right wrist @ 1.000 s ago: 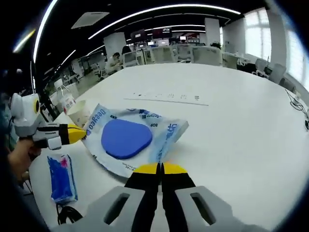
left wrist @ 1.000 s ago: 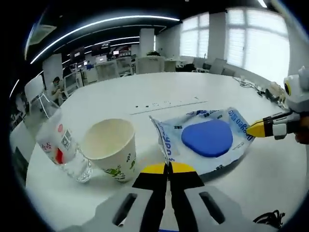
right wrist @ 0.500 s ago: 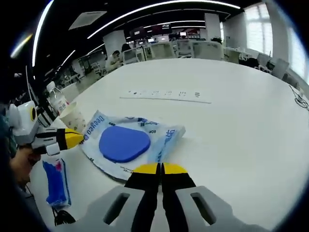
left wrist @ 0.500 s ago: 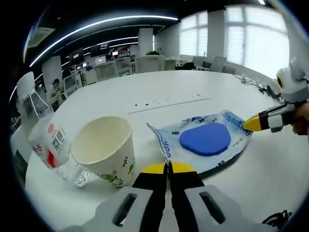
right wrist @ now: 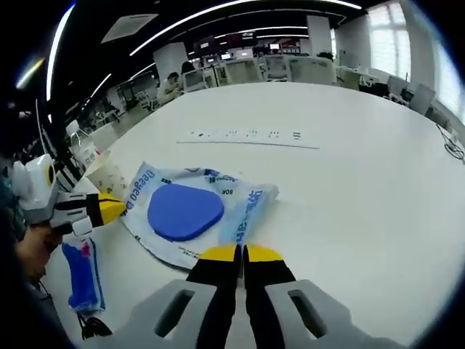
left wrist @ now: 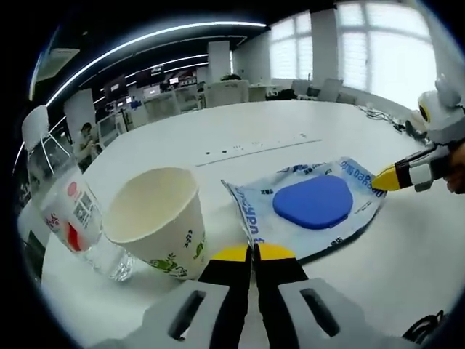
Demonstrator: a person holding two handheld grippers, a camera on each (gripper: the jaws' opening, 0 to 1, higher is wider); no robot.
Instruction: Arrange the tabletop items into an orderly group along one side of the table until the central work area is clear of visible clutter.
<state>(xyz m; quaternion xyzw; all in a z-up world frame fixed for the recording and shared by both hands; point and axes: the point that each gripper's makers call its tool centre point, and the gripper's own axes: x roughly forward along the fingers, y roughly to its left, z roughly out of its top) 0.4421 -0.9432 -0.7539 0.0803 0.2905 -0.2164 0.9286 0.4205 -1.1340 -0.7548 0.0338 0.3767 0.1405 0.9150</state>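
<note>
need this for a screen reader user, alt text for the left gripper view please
Closed tongs pinch one edge of a white and blue wipes packet on a white table, while a second pair of tongs grips its far corner. A paper cup and a water bottle stand to the left.

Paper cup (left wrist: 161, 227) as landmark, water bottle (left wrist: 67, 212) just beside its far side from the pouch, blue-and-white pouch (left wrist: 312, 209) spread close on the other side, narrow gap between, bare white table (left wrist: 240, 134) open beyond
</note>
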